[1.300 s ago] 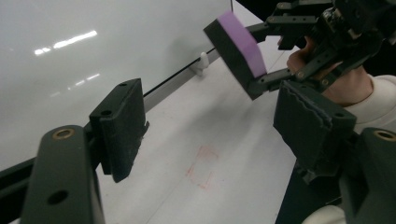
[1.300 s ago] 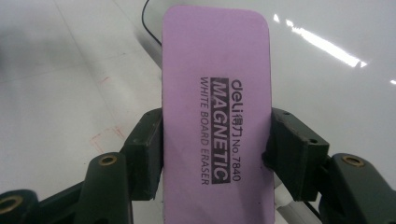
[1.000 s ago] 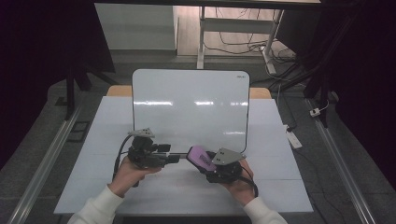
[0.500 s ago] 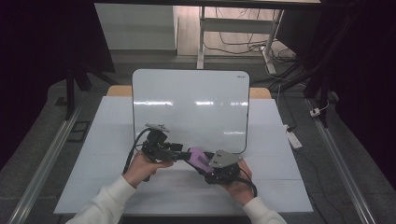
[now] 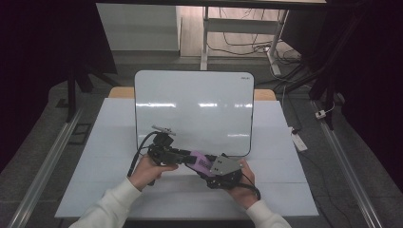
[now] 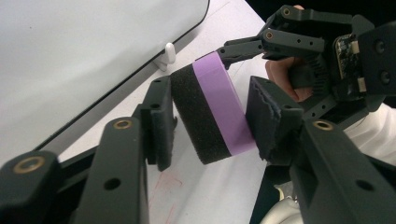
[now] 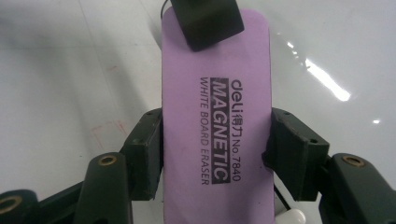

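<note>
**Eraser handover above the pale table**

Pale table [image 5: 119,190], dark room around it, whiteboard [image 5: 190,109] lying flat at the far middle with stray cables on the floor beyond.

Your right gripper [image 5: 202,166] clamps the purple whiteboard eraser [image 5: 199,160] across its width; its own view shows both pads tight on the long edges, printed face up. The eraser hangs just above the table at the board's near edge, between your two hands.

Your left gripper [image 6: 210,126] comes in from the left at the eraser's free end. Its jaws have just been closing, the eraser between them: one pad lies against the black felt side, the other against the purple back. Whether they press yet, I cannot tell; read it as contact at most.

Step in hand, by my judgement: passing the eraser from right to left. Next move calls for a firm squeeze on the left before you ease the right apart, then draw the hands apart level so the felt does not twist out.
</note>
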A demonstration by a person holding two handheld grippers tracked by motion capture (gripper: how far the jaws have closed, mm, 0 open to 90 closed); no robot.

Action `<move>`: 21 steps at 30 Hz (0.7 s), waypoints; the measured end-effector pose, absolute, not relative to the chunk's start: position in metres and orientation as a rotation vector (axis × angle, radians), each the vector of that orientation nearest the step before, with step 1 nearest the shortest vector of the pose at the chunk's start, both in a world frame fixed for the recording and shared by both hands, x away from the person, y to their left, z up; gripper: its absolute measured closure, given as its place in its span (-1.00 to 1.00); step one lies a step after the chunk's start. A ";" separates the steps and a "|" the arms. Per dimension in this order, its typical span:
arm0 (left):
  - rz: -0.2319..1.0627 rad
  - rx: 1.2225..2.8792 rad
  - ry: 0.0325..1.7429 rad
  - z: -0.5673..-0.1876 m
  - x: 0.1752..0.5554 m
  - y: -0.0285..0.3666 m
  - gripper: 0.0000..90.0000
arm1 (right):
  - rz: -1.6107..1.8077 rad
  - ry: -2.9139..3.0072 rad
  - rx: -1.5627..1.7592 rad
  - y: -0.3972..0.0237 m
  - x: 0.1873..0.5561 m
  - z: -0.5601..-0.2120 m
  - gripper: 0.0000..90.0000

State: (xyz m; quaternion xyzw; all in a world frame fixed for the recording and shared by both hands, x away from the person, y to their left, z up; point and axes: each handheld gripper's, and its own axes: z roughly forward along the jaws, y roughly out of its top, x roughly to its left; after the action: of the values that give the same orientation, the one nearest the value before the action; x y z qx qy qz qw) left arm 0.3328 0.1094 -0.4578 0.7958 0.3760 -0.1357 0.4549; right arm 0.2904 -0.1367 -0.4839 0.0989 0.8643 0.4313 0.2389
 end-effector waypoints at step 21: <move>-0.309 1.892 0.966 -0.457 0.329 0.109 0.41 | 1.163 2.321 0.323 -0.134 0.288 -0.486 -0.16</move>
State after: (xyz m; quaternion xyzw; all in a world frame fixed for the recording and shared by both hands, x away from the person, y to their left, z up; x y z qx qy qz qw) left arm 0.3293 0.1090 -0.4572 0.7746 0.3954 -0.1266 0.4771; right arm 0.2879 -0.1336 -0.4859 0.1193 0.8568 0.4294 0.2595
